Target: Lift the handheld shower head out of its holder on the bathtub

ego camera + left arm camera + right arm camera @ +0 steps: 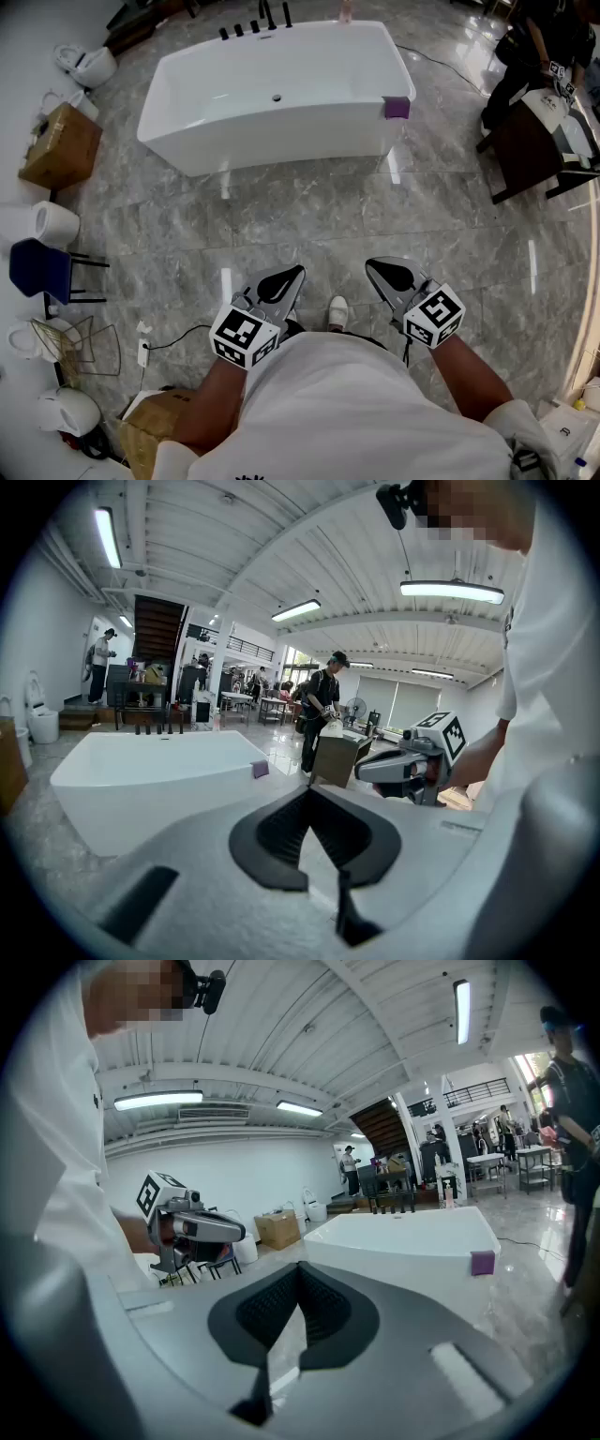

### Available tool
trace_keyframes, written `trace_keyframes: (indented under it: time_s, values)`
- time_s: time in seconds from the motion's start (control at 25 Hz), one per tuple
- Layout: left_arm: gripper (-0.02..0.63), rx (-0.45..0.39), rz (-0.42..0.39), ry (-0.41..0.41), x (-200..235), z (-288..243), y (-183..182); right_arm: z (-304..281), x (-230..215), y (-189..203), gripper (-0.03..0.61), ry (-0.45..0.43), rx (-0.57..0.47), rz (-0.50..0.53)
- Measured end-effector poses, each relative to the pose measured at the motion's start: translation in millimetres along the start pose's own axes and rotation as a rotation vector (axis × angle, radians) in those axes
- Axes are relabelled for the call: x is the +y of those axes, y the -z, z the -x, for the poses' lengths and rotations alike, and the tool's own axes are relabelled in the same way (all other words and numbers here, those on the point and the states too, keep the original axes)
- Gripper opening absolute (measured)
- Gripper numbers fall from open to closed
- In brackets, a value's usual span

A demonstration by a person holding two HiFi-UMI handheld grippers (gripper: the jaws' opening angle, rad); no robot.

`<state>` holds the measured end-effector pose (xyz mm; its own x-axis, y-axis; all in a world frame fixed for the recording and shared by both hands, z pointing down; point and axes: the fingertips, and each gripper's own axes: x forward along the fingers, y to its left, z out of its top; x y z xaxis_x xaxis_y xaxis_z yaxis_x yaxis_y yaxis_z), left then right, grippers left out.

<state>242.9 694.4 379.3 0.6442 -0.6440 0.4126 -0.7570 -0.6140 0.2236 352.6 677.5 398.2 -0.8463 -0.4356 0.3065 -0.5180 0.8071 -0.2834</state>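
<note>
A white freestanding bathtub (187, 108) stands on the marble floor some way in front of me. Several black fittings (254, 24) rise from its far rim; I cannot tell which one is the shower head. A small purple thing (397, 107) sits on the tub's near right corner. My left gripper (296, 274) and right gripper (372, 265) are held close to my body, well short of the tub, pointing toward it. In the left gripper view the jaw tips (307, 791) meet with nothing between them. The right gripper's tips (300, 1267) also meet, with nothing held.
Toilets (89, 64), a cardboard box (61, 145), a blue chair (42, 267) and a wire rack (70, 342) line the left wall. A person (539, 47) stands by a dark table (520, 141) at the right. My shoe (337, 312) shows between the grippers.
</note>
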Motion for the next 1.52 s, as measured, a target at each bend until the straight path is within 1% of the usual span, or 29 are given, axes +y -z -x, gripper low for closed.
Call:
trace_keyframes:
  time_s: [0.12, 0.24, 0.48, 0.6, 0.72, 0.84, 0.92, 1.0, 1.08, 1.12, 1.2, 1.24, 1.28, 1.32, 1.44, 1.52]
  values:
    - [0.005, -0.01, -0.007, 0.0, -3, -18, -6, 2, -16, -1, 0.009, -0.006, -0.01, 0.016]
    - [0.005, -0.001, -0.01, 0.011, -7, -32, -7, 5, -26, -2, 0.009, -0.001, -0.015, 0.026]
    - [0.005, 0.016, -0.022, 0.043, -15, -55, -11, 12, -49, 7, 0.011, 0.008, -0.005, 0.002]
    - [0.005, 0.022, -0.019, 0.042, -12, -64, -13, 11, -55, 6, 0.012, -0.003, -0.024, -0.003]
    - [0.005, 0.009, 0.002, 0.035, -6, -69, -17, 6, -62, 5, 0.084, -0.01, -0.029, -0.007]
    - [0.005, -0.003, 0.032, 0.027, 5, -72, -18, -5, -70, 3, 0.118, -0.011, -0.027, -0.017]
    - [0.008, -0.01, 0.046, 0.025, 19, -76, -21, -17, -77, -3, 0.13, -0.009, -0.032, -0.016]
    - [0.043, -0.011, 0.044, 0.027, 36, -81, -25, -32, -84, -10, 0.138, -0.007, -0.032, -0.006]
    - [0.052, -0.017, 0.036, 0.044, 53, -87, -30, -49, -94, -16, 0.149, 0.006, -0.031, -0.001]
    - [0.052, -0.024, 0.029, 0.056, 62, -91, -33, -58, -100, -20, 0.15, 0.016, -0.032, 0.0]
    - [0.049, -0.042, 0.018, 0.077, 84, -99, -42, -76, -115, -31, 0.187, 0.04, -0.031, 0.002]
    - [0.036, -0.049, 0.017, 0.087, 97, -103, -47, -86, -123, -37, 0.19, 0.054, -0.029, 0.001]
    - [0.021, -0.053, 0.018, 0.098, 111, -107, -52, -97, -131, -44, 0.216, 0.069, -0.025, 0.0]
    - [0.008, -0.053, 0.02, 0.111, 125, -112, -58, -108, -140, -52, 0.224, 0.084, -0.022, -0.003]
    - [0.006, -0.045, 0.011, 0.141, 169, -126, -79, -145, -170, -82, 0.248, 0.12, -0.019, -0.005]
    - [0.006, -0.033, -0.008, 0.148, 199, -131, -90, -174, -184, -100, 0.268, 0.125, -0.011, 0.006]
